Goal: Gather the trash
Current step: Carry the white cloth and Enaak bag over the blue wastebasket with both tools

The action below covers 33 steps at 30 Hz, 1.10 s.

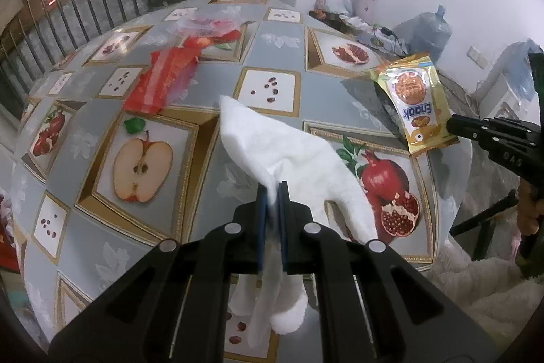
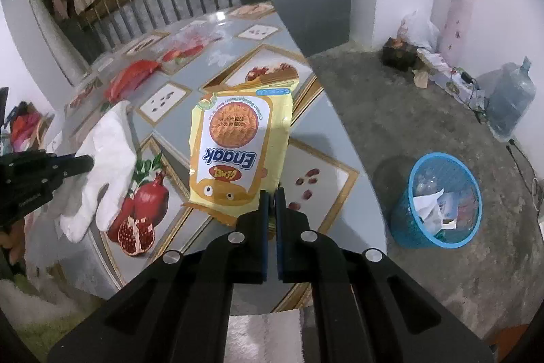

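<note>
The left tool [image 1: 273, 189] was clenched on a soft, crumpled white tissue [image 1: 292, 155] over the glossy fruit-printed worktop [image 1: 272, 46]. The right tool [image 2: 271, 194] pinched a shiny yellow "Enaak" wrapper [image 2: 238, 142] by its bottom seam; a blue mesh basket [image 2: 438, 227] stood at three o'clock.

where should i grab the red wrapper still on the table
Take the red wrapper by its near short edge, coming low from the front. It lies flat and crumpled, long axis running away, so that edge offers a thin fold for the jaws. Both grippers are full now.
</note>
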{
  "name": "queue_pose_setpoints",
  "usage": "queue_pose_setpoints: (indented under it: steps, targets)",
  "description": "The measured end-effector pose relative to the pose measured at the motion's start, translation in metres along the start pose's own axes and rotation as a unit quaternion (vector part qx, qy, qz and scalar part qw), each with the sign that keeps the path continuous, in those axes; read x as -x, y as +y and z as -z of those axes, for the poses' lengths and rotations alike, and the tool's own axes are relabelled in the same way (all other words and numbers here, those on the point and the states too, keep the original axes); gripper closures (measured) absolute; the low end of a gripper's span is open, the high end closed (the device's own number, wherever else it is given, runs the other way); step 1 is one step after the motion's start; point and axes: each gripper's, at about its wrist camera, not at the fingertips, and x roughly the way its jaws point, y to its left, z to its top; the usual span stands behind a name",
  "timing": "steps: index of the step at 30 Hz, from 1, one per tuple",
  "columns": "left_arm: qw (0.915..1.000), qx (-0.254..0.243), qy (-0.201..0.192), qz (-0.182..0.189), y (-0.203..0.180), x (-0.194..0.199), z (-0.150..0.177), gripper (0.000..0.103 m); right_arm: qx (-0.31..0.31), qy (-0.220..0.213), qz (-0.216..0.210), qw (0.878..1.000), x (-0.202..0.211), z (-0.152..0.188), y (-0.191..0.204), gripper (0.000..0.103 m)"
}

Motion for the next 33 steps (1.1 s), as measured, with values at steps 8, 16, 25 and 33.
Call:
queue_pose_setpoints:
  steps: [8, 16, 25, 33]
  targets:
    - [0.9998, -0.004, -0.017, -0.008, 0.000, 0.009, -0.012, 0.098, -0.005, -0.024, 0.006, 1.000, 0.012, -0.007, -0.006, 0.100]
    - [0.9988, -0.019, -0.041, -0.017, -0.009, 0.022, -0.028, 0.098, -0.013, -0.046, 0.010, 0.999, 0.023, -0.012, -0.014, 0.100]
    - [0.9960, -0.051, -0.069, -0.024, -0.032, 0.038, -0.045, 0.098, -0.028, -0.075, 0.017, 0.997, 0.040, -0.015, -0.027, 0.100]
    - [0.9924, -0.085, -0.087, -0.020, -0.058, 0.044, -0.065, 0.098, -0.055, -0.098, 0.031, 0.993, 0.052, -0.013, -0.053, 0.100]
